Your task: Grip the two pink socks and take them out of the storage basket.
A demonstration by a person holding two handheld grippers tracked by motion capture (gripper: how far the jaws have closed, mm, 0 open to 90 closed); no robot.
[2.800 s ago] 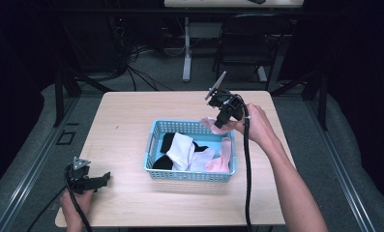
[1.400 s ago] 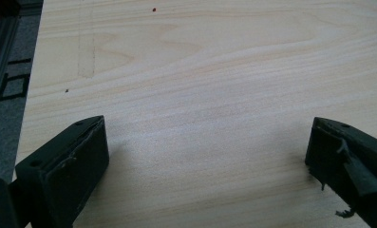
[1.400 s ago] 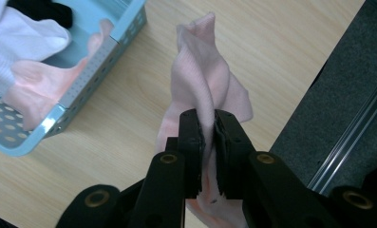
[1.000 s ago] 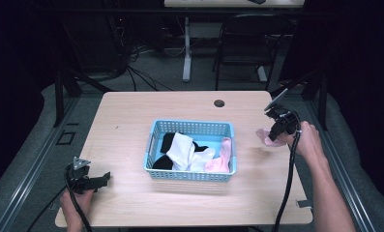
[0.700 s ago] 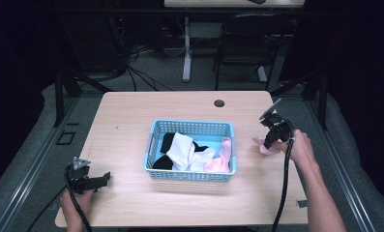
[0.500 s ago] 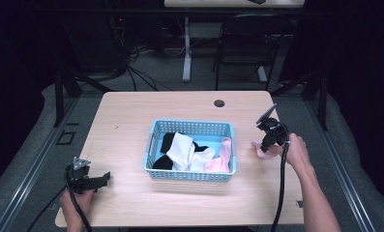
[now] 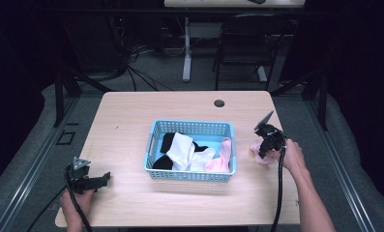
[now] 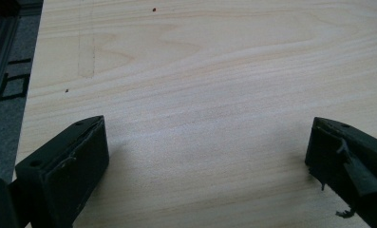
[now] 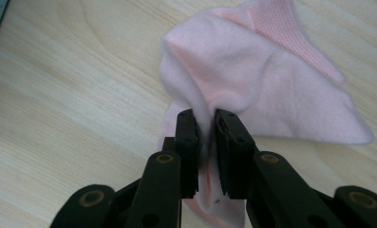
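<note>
A pink sock point(image 9: 271, 90) lies crumpled on the wooden table point(image 7: 131, 121), to the right of a blue basket point(image 7: 189, 124). My right gripper point(image 9: 206, 116) is shut on a fold of this sock, pinching the fabric between its pads. From above, the right gripper point(image 7: 263, 151) points down at the pink sock point(image 7: 255, 153) near the table's right edge. My left gripper point(image 7: 104, 178) rests near the front left corner. The left gripper point(image 8: 207, 142) stands open over bare wood with nothing between its jaws.
The basket holds a white sock point(image 7: 184, 150), a black sock point(image 7: 166, 144) and another pink sock point(image 7: 222, 158). A round cable hole point(image 7: 219, 103) sits at the far edge. A chair point(image 7: 250, 43) and cables stand beyond the table.
My right gripper carried the pink sock from above the basket to the table's right side and sank until the sock lay on the wood. The left gripper stayed still.
</note>
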